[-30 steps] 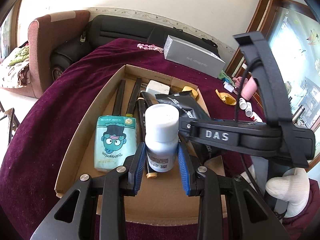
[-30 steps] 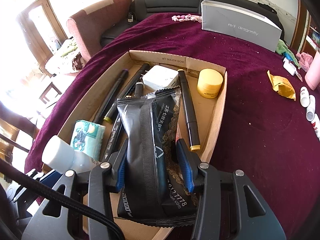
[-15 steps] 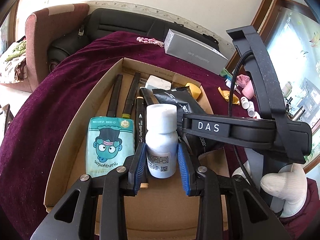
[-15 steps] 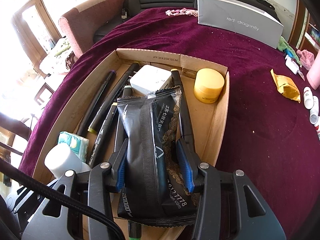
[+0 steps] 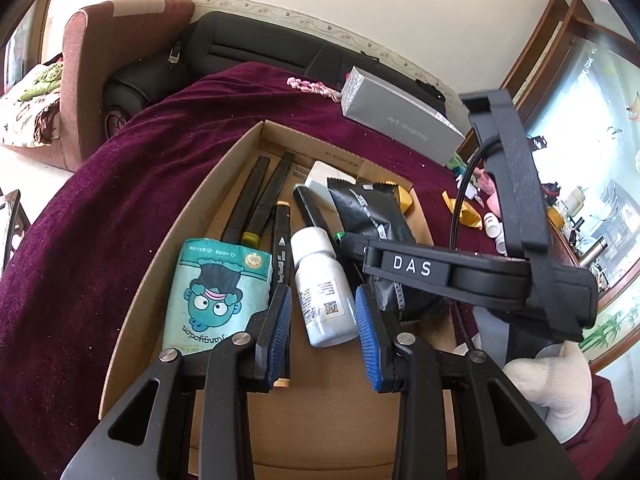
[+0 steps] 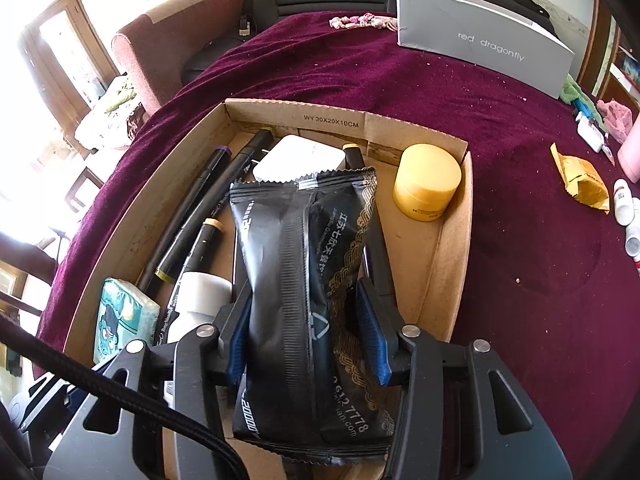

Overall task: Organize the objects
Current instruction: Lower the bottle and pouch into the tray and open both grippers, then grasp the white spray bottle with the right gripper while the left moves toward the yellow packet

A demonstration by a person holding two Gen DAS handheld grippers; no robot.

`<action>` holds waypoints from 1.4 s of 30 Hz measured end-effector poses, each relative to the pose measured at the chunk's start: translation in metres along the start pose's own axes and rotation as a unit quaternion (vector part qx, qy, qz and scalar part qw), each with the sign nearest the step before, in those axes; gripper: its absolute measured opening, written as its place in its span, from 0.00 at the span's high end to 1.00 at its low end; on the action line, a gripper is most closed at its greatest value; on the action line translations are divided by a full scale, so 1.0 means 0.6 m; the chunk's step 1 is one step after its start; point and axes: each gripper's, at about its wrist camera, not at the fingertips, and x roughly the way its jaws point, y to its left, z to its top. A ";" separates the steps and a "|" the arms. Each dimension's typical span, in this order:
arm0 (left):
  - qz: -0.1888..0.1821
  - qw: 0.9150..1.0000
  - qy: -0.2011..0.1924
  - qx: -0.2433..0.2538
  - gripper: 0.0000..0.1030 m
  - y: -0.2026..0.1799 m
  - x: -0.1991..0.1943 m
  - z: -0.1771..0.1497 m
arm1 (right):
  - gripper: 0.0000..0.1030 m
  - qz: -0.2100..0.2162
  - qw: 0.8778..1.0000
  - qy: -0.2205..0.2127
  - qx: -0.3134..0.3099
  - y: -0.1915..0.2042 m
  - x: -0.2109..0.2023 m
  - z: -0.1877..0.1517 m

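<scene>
left gripper (image 5: 322, 320): fingers spread, white bottle (image 5: 323, 284) lying loose between them inside cardboard box (image 5: 168, 240)
right gripper (image 6: 306, 332): clamped on black pouch (image 6: 304, 260), low over box
risk: pouch may land on bottle or markers (image 5: 256, 200) and sit crooked; bottle could roll

Lower centre of frame: left gripper (image 5: 323, 322) with blue-padded jaws spread, a gap showing on both sides of the white plastic bottle (image 5: 323, 286) lying tilted between them. Bottle rests inside the shallow brown cardboard box (image 5: 192, 216). Teal cartoon-printed tissue packet (image 5: 218, 294) lies just left. Black foil pouch (image 5: 372, 216) sits centre-right.
</scene>
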 end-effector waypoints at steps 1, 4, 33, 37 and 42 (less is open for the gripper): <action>0.002 1.000 -0.002 0.000 0.67 0.000 -0.003 0.001 | 0.55 0.000 1.000 0.000 0.000 0.000 0.000 0.000; 0.003 1.000 -0.012 -0.002 0.50 -0.001 -0.014 0.003 | 0.55 0.003 1.000 -0.006 0.003 0.000 -0.007 0.001; 0.041 0.993 -0.043 0.105 0.47 -0.162 -0.078 -0.017 | 0.43 0.019 0.992 -0.115 0.055 -0.117 -0.175 -0.044; 0.042 0.991 -0.035 0.125 0.47 -0.193 -0.069 -0.022 | 0.43 0.008 0.989 -0.124 0.081 -0.173 -0.188 -0.057; 0.040 0.988 -0.020 0.148 0.47 -0.235 -0.052 -0.032 | 0.43 -0.013 0.984 -0.131 0.120 -0.260 -0.203 -0.074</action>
